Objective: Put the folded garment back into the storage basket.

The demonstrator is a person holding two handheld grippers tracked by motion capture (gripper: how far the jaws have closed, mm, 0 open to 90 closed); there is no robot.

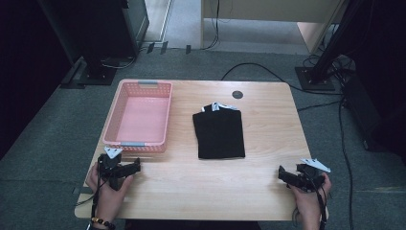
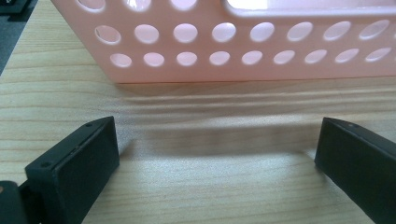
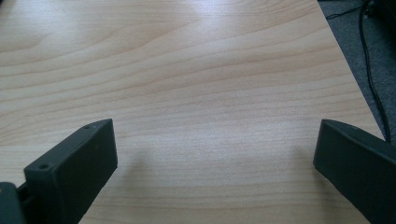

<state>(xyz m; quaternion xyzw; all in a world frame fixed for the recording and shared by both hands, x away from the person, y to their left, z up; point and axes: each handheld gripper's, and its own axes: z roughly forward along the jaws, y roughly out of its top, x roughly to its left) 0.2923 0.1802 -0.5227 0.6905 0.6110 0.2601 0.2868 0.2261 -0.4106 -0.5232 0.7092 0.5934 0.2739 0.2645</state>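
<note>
Grippers both wide open, gripping nothing. Left gripper (image 1: 125, 168) rests at the near-left table (image 1: 191, 191) edge, just in front of the pink basket (image 1: 139, 144) (perforated wall close ahead in its own view). Right gripper (image 1: 286, 176) sits near-right over bare wood. Folded black garment (image 1: 219, 134) lies mid-table, right of the basket, well apart from the 2 grippers.

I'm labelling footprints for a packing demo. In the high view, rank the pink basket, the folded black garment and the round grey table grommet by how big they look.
1. pink basket
2. folded black garment, clearly smaller in area than the basket
3. round grey table grommet, by far the smallest
</note>
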